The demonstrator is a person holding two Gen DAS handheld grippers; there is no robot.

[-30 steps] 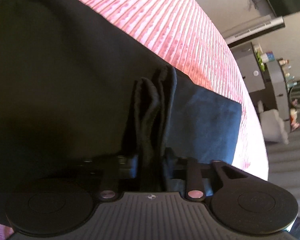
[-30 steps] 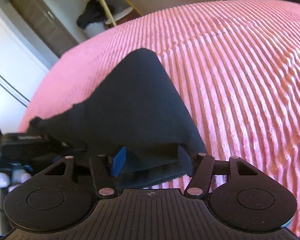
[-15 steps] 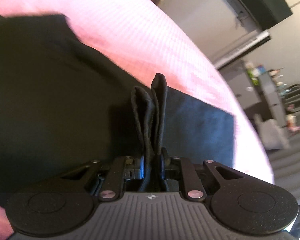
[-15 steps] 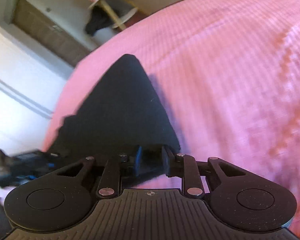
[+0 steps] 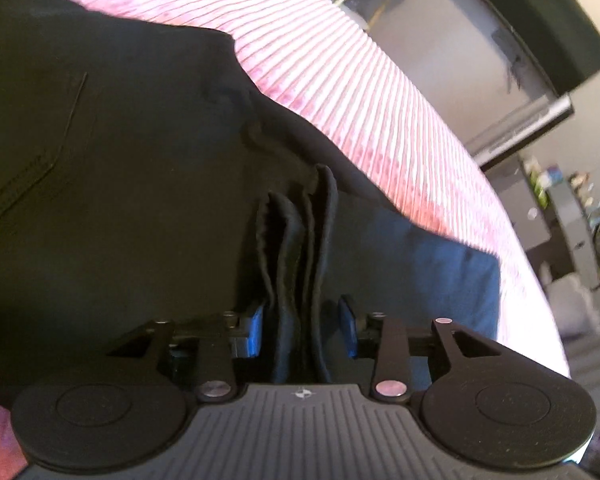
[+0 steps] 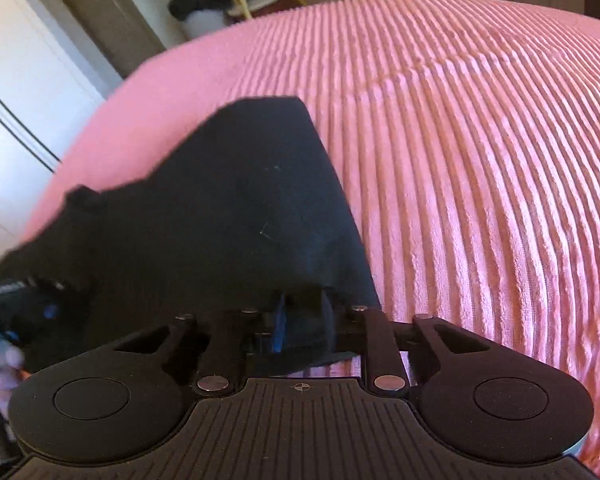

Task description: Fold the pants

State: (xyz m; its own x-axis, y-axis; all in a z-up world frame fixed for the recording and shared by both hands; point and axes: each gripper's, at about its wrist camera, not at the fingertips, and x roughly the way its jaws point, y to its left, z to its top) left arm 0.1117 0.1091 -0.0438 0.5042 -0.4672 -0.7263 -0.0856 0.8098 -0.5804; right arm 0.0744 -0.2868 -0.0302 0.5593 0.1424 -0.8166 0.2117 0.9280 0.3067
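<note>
Black pants [image 5: 120, 200] spread over the pink ribbed bedspread [image 5: 360, 92] of a bed. Left gripper [image 5: 302, 332]: jaws opening, a bunched fold of pant edges standing upright between the blue pads [image 5: 256, 332], right pad already clear of the cloth. Right gripper [image 6: 302, 326]: jaws closing on a corner of the pants, cloth pinched between the pads. Stitched pocket seam [image 5: 66, 120] visible at left in the left wrist view.
</note>
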